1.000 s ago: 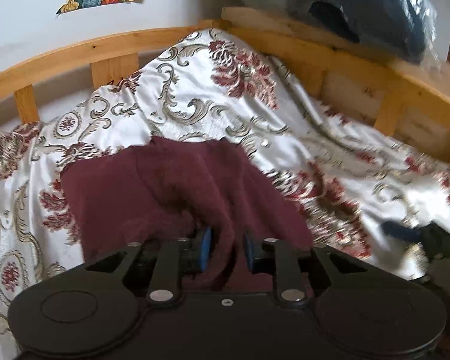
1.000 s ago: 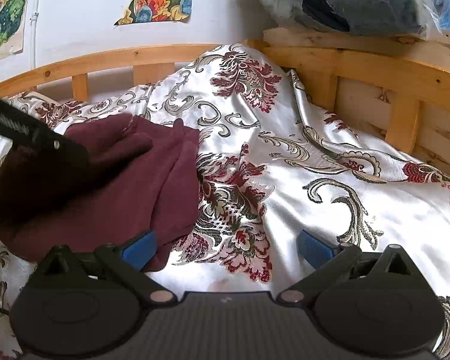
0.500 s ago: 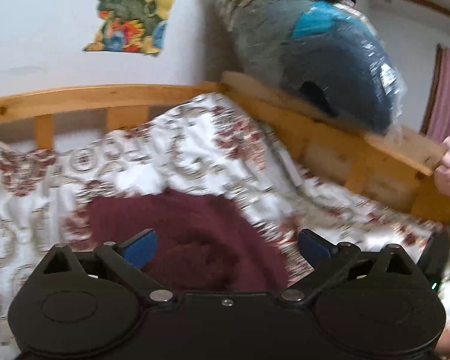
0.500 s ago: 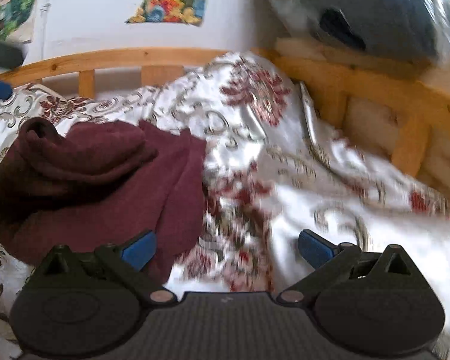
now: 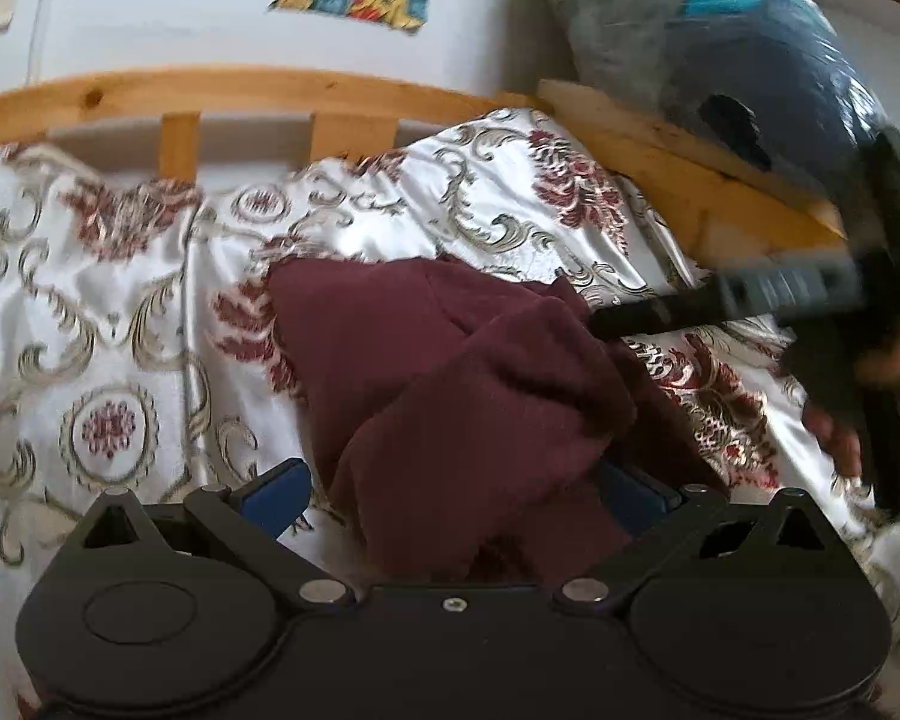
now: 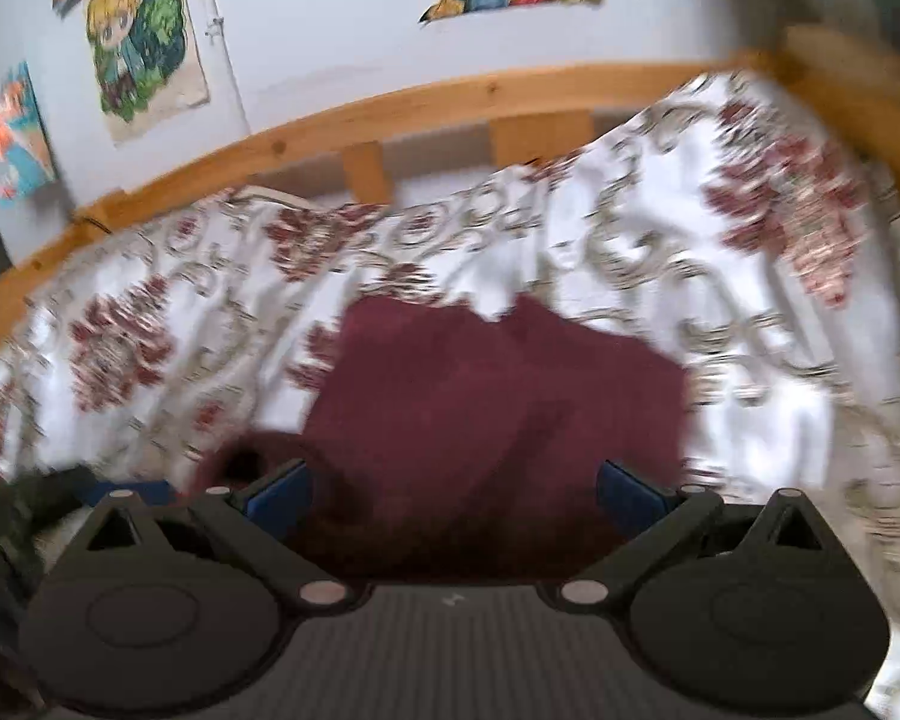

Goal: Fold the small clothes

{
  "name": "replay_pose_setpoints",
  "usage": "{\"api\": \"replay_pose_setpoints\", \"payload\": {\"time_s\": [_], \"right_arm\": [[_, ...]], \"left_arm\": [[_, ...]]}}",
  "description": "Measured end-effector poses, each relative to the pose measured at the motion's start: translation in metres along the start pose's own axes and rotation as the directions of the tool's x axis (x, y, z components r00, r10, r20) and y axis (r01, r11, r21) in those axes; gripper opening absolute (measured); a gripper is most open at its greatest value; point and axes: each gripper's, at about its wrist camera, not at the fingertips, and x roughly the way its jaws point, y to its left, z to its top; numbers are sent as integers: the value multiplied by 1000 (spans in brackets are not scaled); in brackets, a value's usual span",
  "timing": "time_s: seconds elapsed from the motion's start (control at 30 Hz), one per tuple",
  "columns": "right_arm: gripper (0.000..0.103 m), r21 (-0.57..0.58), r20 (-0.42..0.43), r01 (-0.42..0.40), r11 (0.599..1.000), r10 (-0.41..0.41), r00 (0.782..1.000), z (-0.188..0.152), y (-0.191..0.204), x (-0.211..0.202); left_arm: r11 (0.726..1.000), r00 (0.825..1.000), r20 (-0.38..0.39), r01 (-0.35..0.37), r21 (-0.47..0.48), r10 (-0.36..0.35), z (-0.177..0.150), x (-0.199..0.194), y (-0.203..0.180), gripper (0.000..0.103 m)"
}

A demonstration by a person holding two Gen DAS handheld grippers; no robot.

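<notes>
A white bedspread [image 5: 120,312] with red and gold flowers covers a bed with a wooden rail [image 5: 228,90]. Left of centre, the left gripper [image 5: 453,495] has its blue-padded fingers [image 5: 276,495] spread wide, holding nothing. Between and beyond them, a crumpled dark red garment [image 5: 450,384] lies on the bedspread. To the right, the right gripper [image 6: 453,495], blurred, is also spread wide over the garment's near edge, gripping nothing. A plastic-wrapped bundle [image 5: 720,60] sits on the rail at far right.
</notes>
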Motion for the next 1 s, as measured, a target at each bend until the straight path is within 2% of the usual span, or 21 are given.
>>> {"api": "replay_pose_setpoints", "payload": {"time_s": [0.07, 0.17, 0.27, 0.43, 0.5, 0.63, 0.7, 0.77, 0.8, 0.87, 1.0], "right_arm": [[103, 93, -19, -62, 994, 64, 998, 8, -7, 13], [103, 242, -52, -131, 961, 148, 988, 15, -30, 42], [103, 326, -71, -131, 936, 163, 984, 11, -48, 67], [103, 445, 5, -173, 879, 191, 982, 7, -69, 81], [95, 439, 12, -174, 881, 188, 982, 9, -69, 85], [71, 391, -7, -137, 910, 152, 988, 15, -60, 88], [56, 368, -10, -117, 923, 129, 992, 18, -56, 89], [29, 347, -14, -88, 934, 99, 995, 19, -53, 87], [23, 334, -11, -73, 940, 81, 997, 19, -52, 86], [17, 295, 8, -47, 954, 46, 999, 20, -49, 80], [13, 203, 64, 1, 979, -14, 998, 24, -39, 63]], "left_arm": [[998, 1000, 21, -11, 55, 10, -4, 1, -5, 102], [990, 999, 43, -26, 138, 20, -5, 3, -13, 99], [979, 999, 51, -13, 205, 3, -6, 7, -18, 94], [968, 999, 44, -2, 250, -9, -7, 11, -20, 77], [968, 999, 39, 13, 249, -24, -7, 12, -19, 72], [969, 998, 38, 40, 244, -51, -10, 11, -19, 65], [969, 998, 40, 41, 245, -52, -11, 10, -19, 63], [970, 997, 42, 47, 239, -58, -12, 9, -19, 60], [970, 997, 44, 50, 237, -62, -12, 9, -19, 60], [971, 996, 46, 59, 231, -72, -11, 8, -18, 57], [975, 993, 48, 99, 198, -110, -8, 7, -18, 56]]}}
